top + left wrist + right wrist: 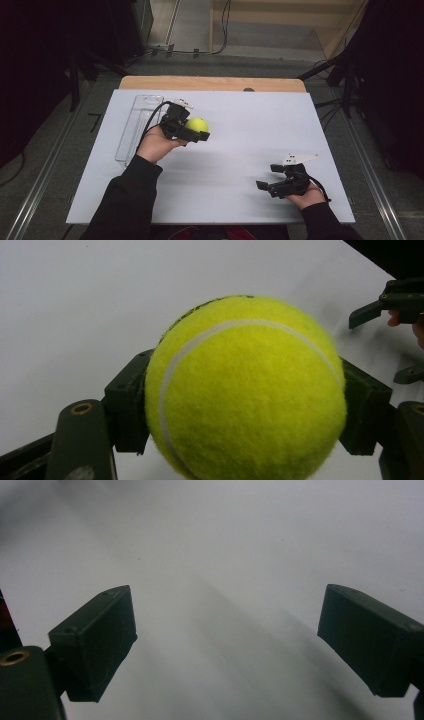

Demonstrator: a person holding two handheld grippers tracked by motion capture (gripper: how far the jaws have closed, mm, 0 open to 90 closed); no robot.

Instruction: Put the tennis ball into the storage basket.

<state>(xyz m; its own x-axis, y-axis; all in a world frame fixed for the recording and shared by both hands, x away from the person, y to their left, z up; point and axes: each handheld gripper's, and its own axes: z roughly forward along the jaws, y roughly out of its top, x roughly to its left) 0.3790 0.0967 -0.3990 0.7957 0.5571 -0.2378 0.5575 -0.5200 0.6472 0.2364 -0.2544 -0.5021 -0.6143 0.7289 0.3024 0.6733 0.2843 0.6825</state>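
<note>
A yellow-green tennis ball is held just above the white table top, left of centre. My left gripper is shut on it, pointing right. In the left gripper view the ball sits squeezed between both black pads. My right gripper rests low near the table's front right, open and pointing left, with nothing between its fingers. The right gripper view shows its own jaws standing wide apart over bare white surface, midpoint. The right gripper's fingers also show at the far right of the left gripper view.
A clear plastic tray lies along the table's left side, just beyond my left hand. A wooden edge runs along the table's far side. Dark stands and cables surround the table on the floor.
</note>
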